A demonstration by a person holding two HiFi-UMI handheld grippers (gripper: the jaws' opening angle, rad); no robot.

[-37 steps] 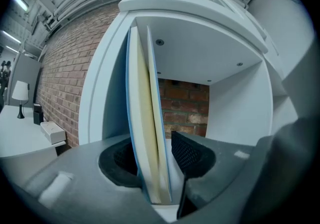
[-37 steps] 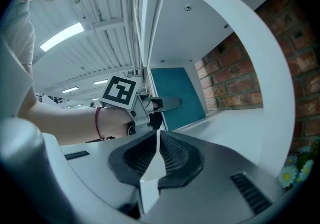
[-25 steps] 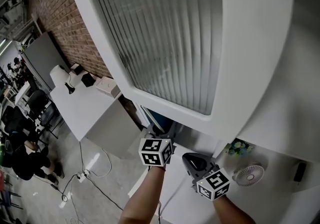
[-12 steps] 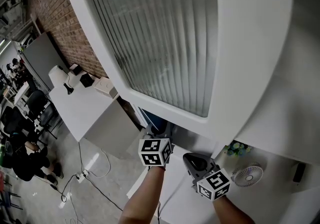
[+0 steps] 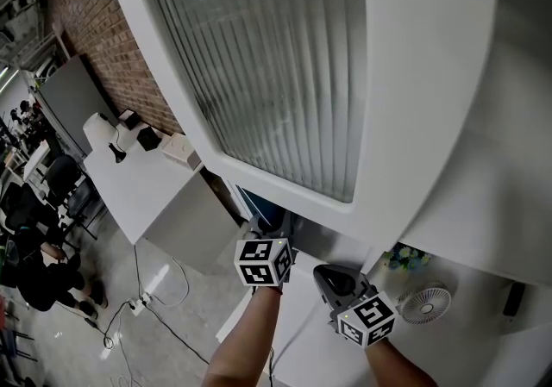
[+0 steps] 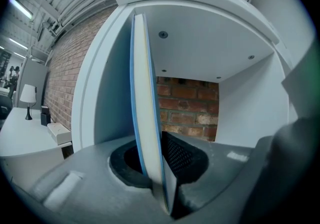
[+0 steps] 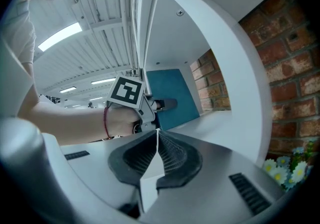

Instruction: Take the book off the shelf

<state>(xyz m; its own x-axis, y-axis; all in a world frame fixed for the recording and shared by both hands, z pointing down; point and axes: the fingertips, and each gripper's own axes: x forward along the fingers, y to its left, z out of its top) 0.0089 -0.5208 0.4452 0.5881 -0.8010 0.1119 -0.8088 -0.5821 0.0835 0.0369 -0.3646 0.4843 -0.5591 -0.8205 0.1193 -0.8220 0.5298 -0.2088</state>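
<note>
Red brick wall (image 5: pixel 95 23) backs a white, curved shelf (image 5: pixel 431 75), whose upper part carries a ribbed glass panel (image 5: pixel 259 58). Left of the shelf stands a white desk (image 5: pixel 147 187). Inside the shelf's open lower compartment, a thin blue-covered book (image 6: pixel 146 108) stands upright near the compartment's left wall, with brick showing behind it. The person's left gripper (image 6: pixel 161 178) reaches roughly level into that compartment. Its jaws have just been closing and pinch the book's near edge, one pad pressed on each cover. The right gripper (image 7: pixel 157 143) hangs just outside the shelf, to the right of the left gripper, its ribbed pads meeting with nothing between them. A small white fan (image 5: pixel 429 303) and a cluster of flowers (image 5: pixel 405 256) sit to the right of the shelf's compartment.
</note>
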